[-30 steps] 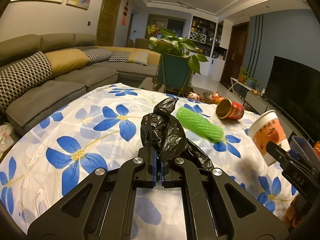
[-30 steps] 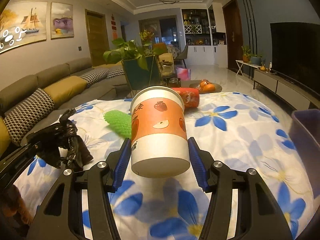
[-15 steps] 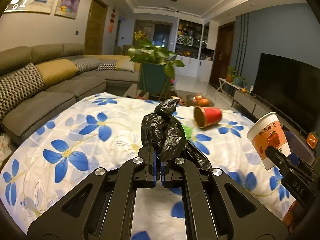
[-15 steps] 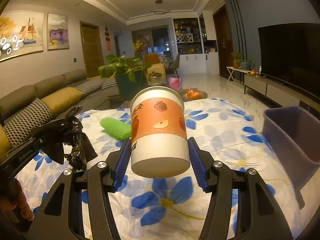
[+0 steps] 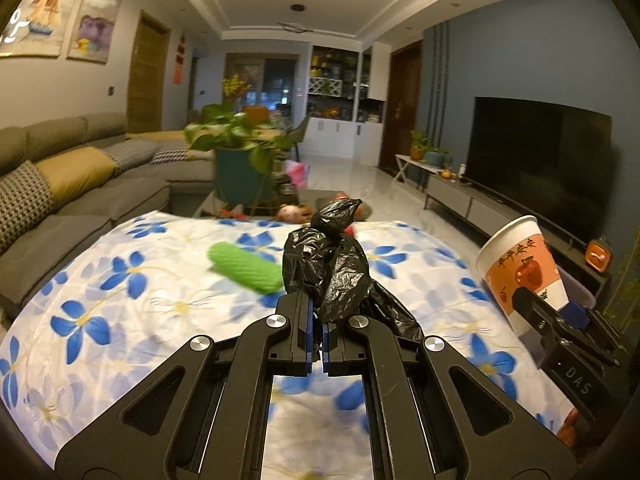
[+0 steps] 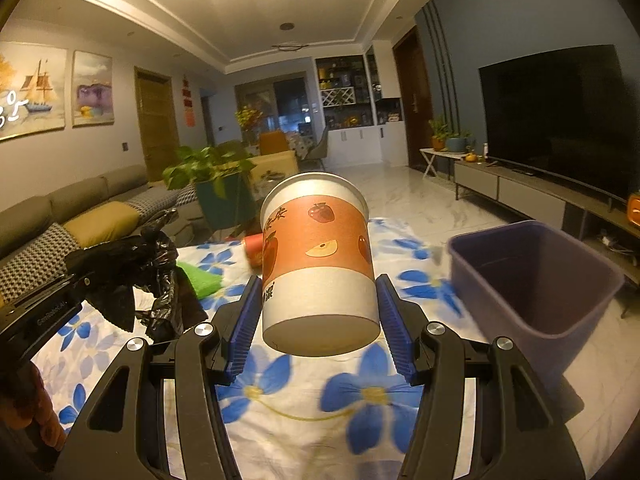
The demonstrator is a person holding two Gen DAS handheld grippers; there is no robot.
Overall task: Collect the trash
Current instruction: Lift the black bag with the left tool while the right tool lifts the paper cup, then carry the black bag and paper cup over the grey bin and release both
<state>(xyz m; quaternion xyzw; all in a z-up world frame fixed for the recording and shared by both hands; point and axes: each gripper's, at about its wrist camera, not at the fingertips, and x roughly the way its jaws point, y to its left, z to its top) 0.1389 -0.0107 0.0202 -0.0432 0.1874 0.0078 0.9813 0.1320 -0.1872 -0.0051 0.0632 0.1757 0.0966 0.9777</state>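
While the flowered cloth [image 6: 280, 408] spreads over the table in blue and white, a grey sofa [image 5: 80, 200] runs along the far left and a dark television [image 6: 560, 120] fills the right wall. At the table's right edge stands a purple bin [image 6: 536, 280], its mouth showing nothing but bare walls. Held clear above the cloth, the paper cup [image 6: 318, 264], orange-banded with fruit pictures, sits upright and slightly tilted between the blue pads of the right gripper [image 6: 318, 320], whose jaws stand about half spread and press on its lower sides. To its left, the left gripper [image 5: 317, 320] is pinched fully closed on a crumpled black plastic bag [image 5: 332, 264], which rises above the fingers. Farther off on the cloth lie a green foam net [image 5: 244, 268] and a red can [image 6: 254, 250] on its side.
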